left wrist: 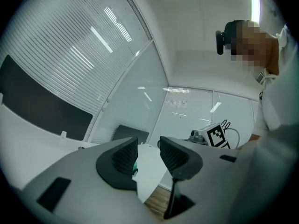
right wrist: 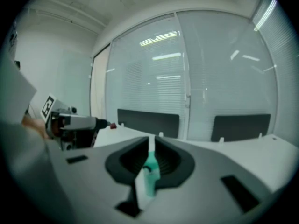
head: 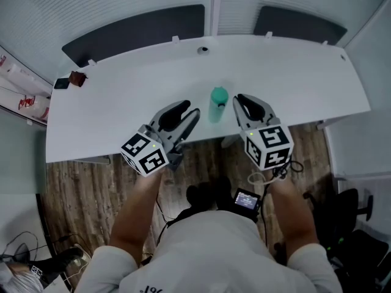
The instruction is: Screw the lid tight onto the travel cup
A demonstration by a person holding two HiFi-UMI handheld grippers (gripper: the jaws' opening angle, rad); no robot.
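Two hand-held grippers flank a green travel cup, which stands upright on the white desk close to its near edge, with its lid on top. We cannot tell whether the lid is threaded home.

In the head view, the cup lies at about 3 o'clock from the left gripper and at about 9 o'clock from the right gripper. We judge the right gripper the nearer: its tips are just beside the cup, without touching it.

The left gripper's pads stand apart, released, with nothing between them. In the left gripper view only a green sliver of the cup shows behind one jaw.

The right gripper's jaws are drawn almost together on nothing. In the right gripper view the cup shows beyond the narrow slit, at 12 o'clock.

Since the cup's long axis is vertical, we expect one gripper to clasp the body from the side while the other turns the lid.
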